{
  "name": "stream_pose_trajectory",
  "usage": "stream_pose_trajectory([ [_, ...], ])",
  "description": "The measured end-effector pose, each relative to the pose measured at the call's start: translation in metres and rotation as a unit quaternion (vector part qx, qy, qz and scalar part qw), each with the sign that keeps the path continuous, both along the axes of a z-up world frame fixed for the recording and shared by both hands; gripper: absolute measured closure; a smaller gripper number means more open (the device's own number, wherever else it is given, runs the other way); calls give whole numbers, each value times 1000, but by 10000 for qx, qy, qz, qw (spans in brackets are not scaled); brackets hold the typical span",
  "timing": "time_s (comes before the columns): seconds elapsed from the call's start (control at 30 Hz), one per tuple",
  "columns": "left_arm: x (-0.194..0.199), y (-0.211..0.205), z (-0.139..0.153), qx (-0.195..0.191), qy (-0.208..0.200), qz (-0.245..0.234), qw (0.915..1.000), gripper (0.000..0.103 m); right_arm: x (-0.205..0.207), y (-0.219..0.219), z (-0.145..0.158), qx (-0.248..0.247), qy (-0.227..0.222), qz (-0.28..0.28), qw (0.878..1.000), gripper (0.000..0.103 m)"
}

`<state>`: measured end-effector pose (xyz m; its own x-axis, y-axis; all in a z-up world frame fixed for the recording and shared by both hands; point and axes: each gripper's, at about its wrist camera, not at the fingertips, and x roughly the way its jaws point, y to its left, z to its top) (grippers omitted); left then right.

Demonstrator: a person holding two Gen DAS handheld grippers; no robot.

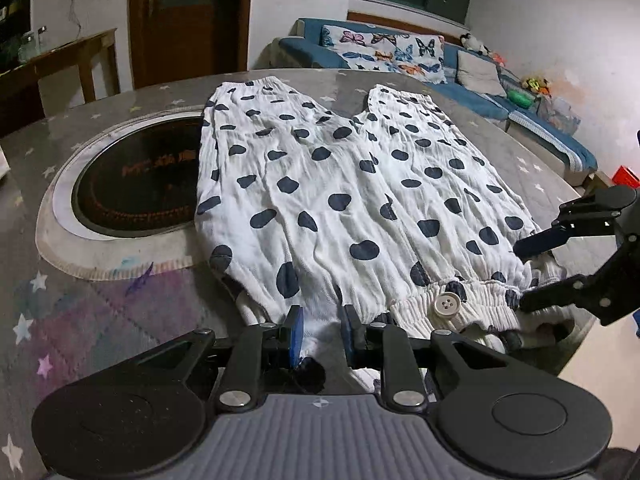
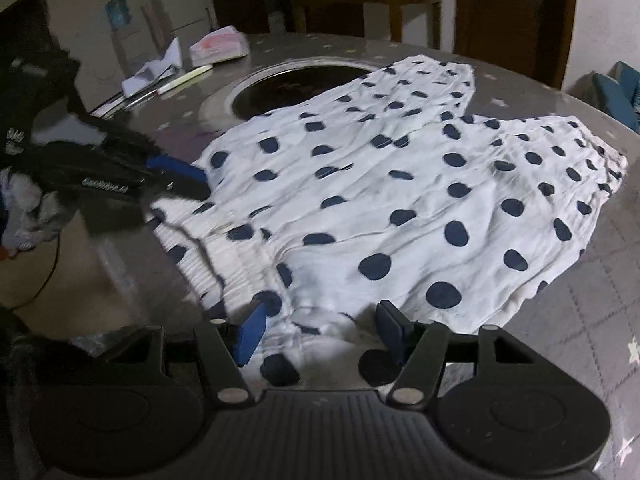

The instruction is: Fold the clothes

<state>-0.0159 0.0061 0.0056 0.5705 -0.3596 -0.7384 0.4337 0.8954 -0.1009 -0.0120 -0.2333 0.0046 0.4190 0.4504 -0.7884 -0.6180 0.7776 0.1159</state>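
Observation:
White trousers with dark blue dots (image 1: pixel 340 184) lie spread flat on the round table, legs pointing away, elastic waistband with a white button (image 1: pixel 446 303) at the near edge. They also show in the right wrist view (image 2: pixel 400 200). My left gripper (image 1: pixel 322 334) straddles the waistband's left corner, jaws a little apart with cloth between them. My right gripper (image 2: pixel 320 332) is open around the waistband's right corner. In the left wrist view it appears at the right (image 1: pixel 524 280), open over the waistband end. The left gripper shows blurred in the right wrist view (image 2: pixel 180 178).
A dark round hotplate inset (image 1: pixel 136 188) sits in the grey star-patterned table (image 1: pixel 100 300), partly under the left trouser leg. Papers and a tissue pack (image 2: pixel 218 46) lie at the table's far side. A blue sofa (image 1: pixel 460 80) stands beyond.

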Motion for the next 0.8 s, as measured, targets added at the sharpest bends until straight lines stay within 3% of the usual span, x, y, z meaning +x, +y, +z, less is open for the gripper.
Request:
stream_pose_trajectory([
  [0.13,6,2,10,18,-11,-88,10000,80,9,-12,10,152,103,-70,9998,41],
  [0.23,33,-1,13,78,-114,113,9998,80,19,-22,19,318,149,-188,9992,41],
  [0.37,73,-6,16,165,-252,412,9987,80,50,-42,31,448,-152,-623,9969,41],
  [0.67,163,-18,24,362,-562,1081,9919,78,136,-87,17,269,-536,-1690,9838,46],
  [0.8,207,-20,10,615,-595,1323,9875,77,176,-111,5,257,-594,-2188,9736,48],
])
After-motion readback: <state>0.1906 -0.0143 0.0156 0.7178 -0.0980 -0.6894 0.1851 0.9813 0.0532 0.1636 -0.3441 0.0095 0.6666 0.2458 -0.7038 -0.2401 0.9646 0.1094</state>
